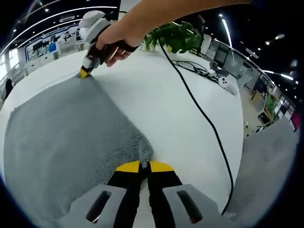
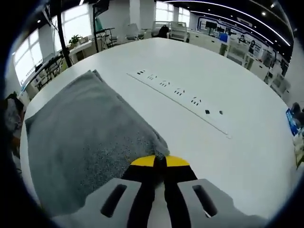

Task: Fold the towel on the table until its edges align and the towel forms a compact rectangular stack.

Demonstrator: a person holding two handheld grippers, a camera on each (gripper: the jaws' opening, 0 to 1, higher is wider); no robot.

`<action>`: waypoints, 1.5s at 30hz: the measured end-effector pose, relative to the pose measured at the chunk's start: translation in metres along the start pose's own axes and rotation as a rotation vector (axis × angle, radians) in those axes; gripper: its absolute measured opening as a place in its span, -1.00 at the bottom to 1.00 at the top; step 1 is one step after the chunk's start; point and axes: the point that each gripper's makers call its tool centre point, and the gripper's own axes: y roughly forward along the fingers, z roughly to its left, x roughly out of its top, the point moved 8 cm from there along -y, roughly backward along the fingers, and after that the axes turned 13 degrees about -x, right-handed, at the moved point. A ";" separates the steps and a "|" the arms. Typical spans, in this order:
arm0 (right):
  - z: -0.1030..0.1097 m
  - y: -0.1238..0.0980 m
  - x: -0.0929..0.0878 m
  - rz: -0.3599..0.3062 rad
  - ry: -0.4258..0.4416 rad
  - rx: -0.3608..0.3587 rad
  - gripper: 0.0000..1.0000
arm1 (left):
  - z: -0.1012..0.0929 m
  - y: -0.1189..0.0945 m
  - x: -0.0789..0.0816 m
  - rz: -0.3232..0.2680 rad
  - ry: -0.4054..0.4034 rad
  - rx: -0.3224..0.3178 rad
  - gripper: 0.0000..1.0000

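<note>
Left gripper [image 1: 145, 166]: yellow-tipped jaws pressed together, pinching near corner of grey towel [image 1: 66, 137] lying on white table [image 1: 156, 99]. Right gripper [image 2: 160, 161]: jaws likewise clamped on another towel corner. Beyond, black cable [image 1: 199, 109] crosses table; potted plant [image 1: 175, 37] at far edge. Socket strip [image 2: 180, 95] runs across tabletop.

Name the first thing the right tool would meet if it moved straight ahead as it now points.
The towel: the right tool is already shut on its corner. Beyond that lies bare table, then probably the socket strip, though depth is unclear.
</note>
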 end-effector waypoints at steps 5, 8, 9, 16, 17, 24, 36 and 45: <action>-0.009 -0.005 -0.008 0.016 0.009 -0.010 -0.94 | -0.008 0.007 0.003 0.007 0.012 -0.021 -0.91; -0.015 -0.010 -0.014 0.020 0.004 -0.020 -0.95 | -0.013 0.009 0.005 0.012 0.012 -0.033 -0.91; -0.016 -0.011 -0.015 0.021 0.003 -0.021 -0.95 | -0.015 0.010 0.006 0.016 0.007 -0.038 -0.91; -0.030 -0.020 -0.025 0.042 -0.004 -0.025 -0.95 | -0.026 0.022 0.011 0.007 -0.005 -0.075 -0.92; -0.033 -0.021 -0.027 0.045 -0.005 -0.027 -0.95 | -0.028 0.023 0.012 0.006 -0.005 -0.078 -0.92; -0.043 -0.032 -0.036 0.055 -0.021 -0.039 -0.96 | -0.044 0.027 0.022 -0.020 0.000 -0.104 -0.93; -0.064 -0.067 -0.037 0.055 -0.028 -0.056 -0.96 | -0.068 0.030 0.050 -0.105 -0.004 -0.154 -0.94; -0.079 -0.091 -0.035 0.056 -0.018 -0.081 -0.96 | -0.082 0.022 0.074 -0.180 0.012 -0.169 -0.94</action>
